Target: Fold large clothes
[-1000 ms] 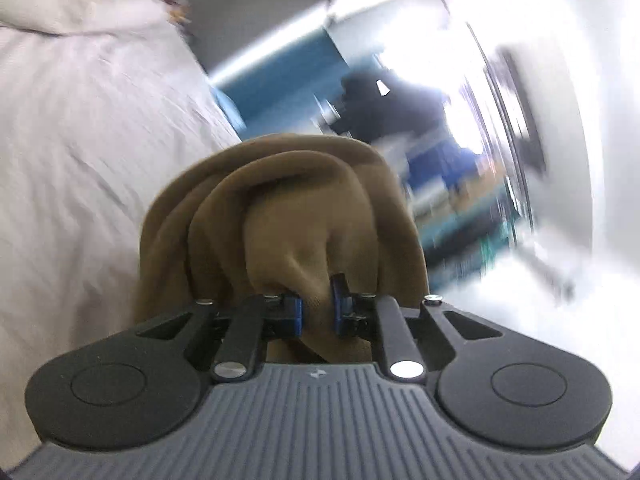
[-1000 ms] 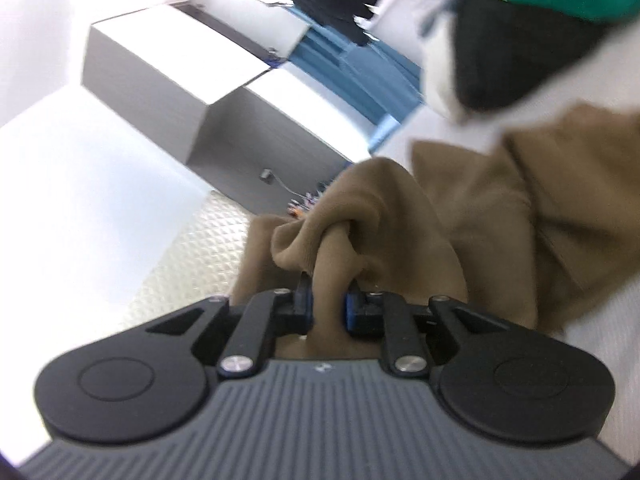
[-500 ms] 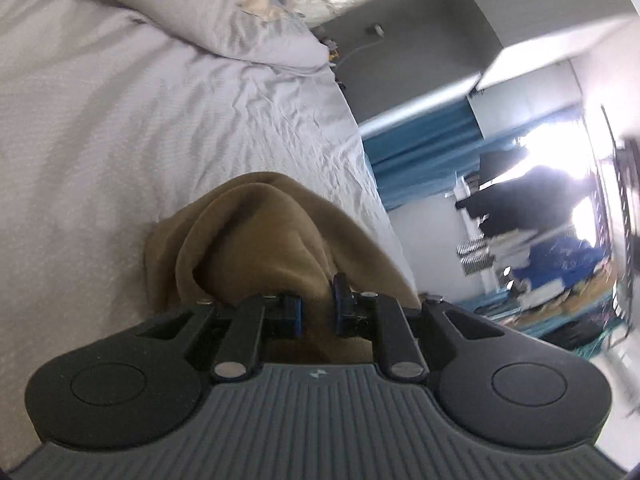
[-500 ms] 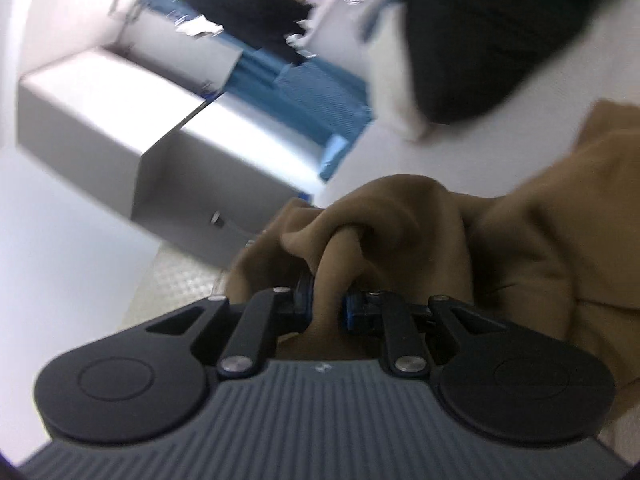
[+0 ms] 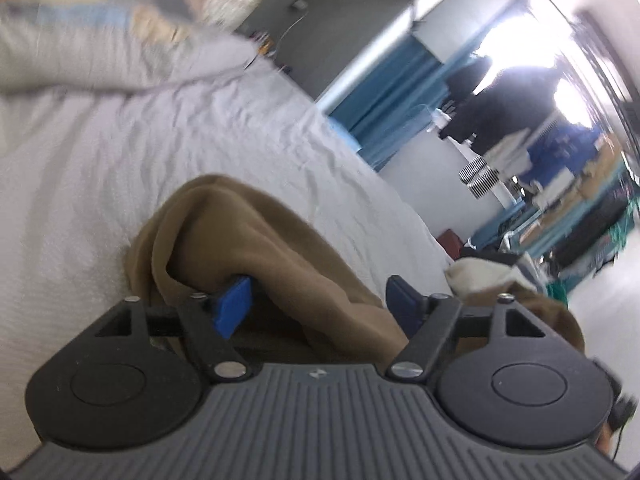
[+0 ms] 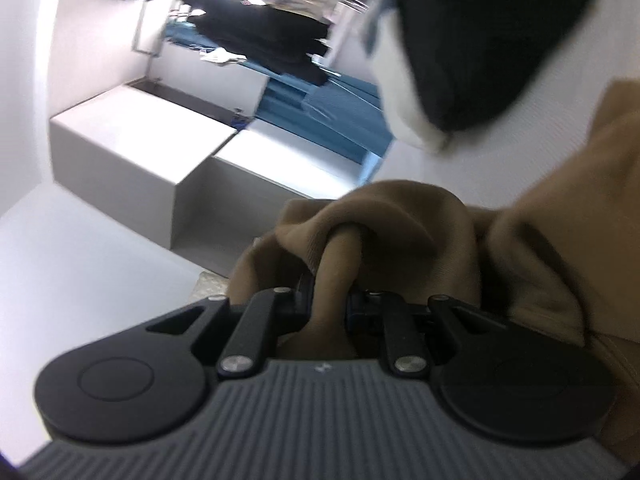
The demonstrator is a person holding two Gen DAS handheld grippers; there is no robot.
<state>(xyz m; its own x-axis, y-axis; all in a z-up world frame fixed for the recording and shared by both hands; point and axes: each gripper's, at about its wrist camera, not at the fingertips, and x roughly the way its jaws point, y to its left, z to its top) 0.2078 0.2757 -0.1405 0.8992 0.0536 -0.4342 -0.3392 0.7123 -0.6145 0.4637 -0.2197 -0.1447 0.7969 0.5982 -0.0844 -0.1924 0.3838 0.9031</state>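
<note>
Released by the left jaws now opening, brown garment [image 5: 256, 240] settles on white bed [image 5: 80, 184]; right jaws stay clamped on it.

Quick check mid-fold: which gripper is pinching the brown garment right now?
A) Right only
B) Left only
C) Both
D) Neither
A: the right gripper has a twisted bunch of the brown garment clamped between its pads, while the left gripper is opening, its blue pads standing apart with the fabric lying loose between them on the white bed.
</note>
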